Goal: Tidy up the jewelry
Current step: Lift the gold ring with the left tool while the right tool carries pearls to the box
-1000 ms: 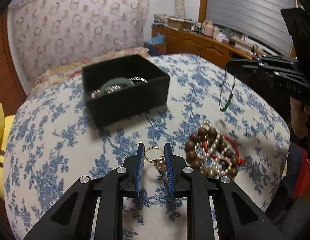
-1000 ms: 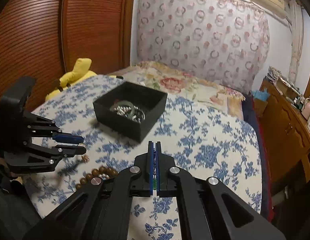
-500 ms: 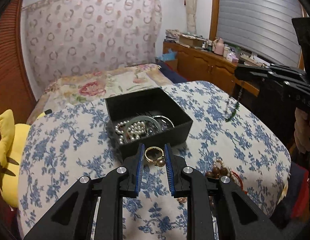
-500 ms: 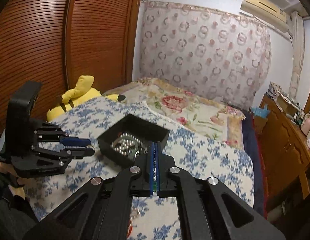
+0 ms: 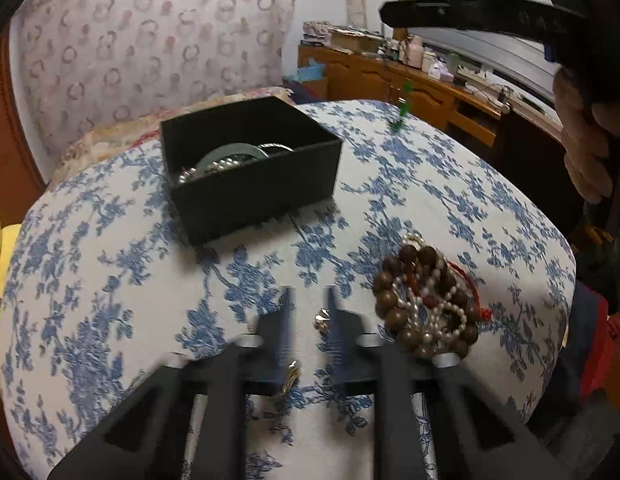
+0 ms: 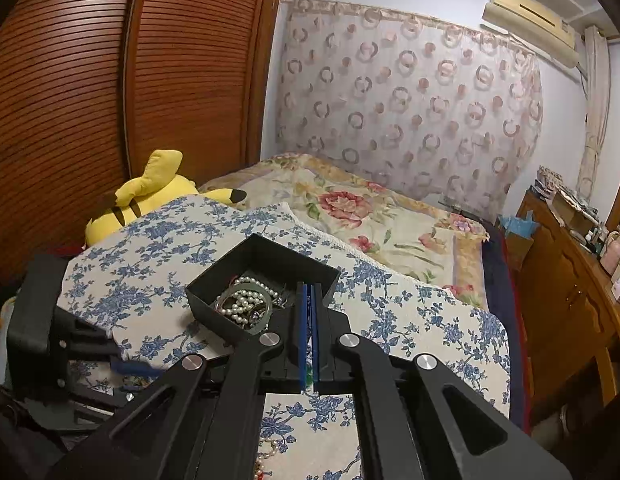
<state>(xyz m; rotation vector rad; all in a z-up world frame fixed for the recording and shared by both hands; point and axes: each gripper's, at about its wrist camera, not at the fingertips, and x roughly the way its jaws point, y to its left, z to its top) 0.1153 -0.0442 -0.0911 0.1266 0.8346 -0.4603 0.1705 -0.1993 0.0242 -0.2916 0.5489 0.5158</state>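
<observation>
Black cardboard box (image 5: 249, 168) sits on the blue-floral cloth (image 5: 430, 200), long axis running left-near to right-far in the left wrist view, one corner toward the camera. Inside: pearl strands (image 6: 245, 300) w/ a pale green bangle (image 5: 229, 152); front wall hides most of the contents from the left cam.

Loose pile to the right of the left gripper (image 5: 308, 300): brown wooden bead bracelet (image 5: 394, 300), pearls & red cord tangled together (image 5: 446, 304), lying flat, well apart from the box.

Hard to read: left gripper fingers are motion-blurred. Small gold piece (image 5: 322, 316) shows in the gap near the right-hand finger, another gold bit (image 5: 291, 376) lower by the left-hand finger; can't tell if either is held or just lying on the cloth. Jaws stand partly apart.

Right gripper (image 6: 308, 312) hangs over the near edge of the box, blue pads pressed nearly together on a thin green necklace (image 5: 404, 106); from the left cam its green end dangles below the right gripper above the cloth. In the right wrist view only a green speck shows low between the pads.

Yellow plush (image 6: 149, 196) lies left beside the cloth.
</observation>
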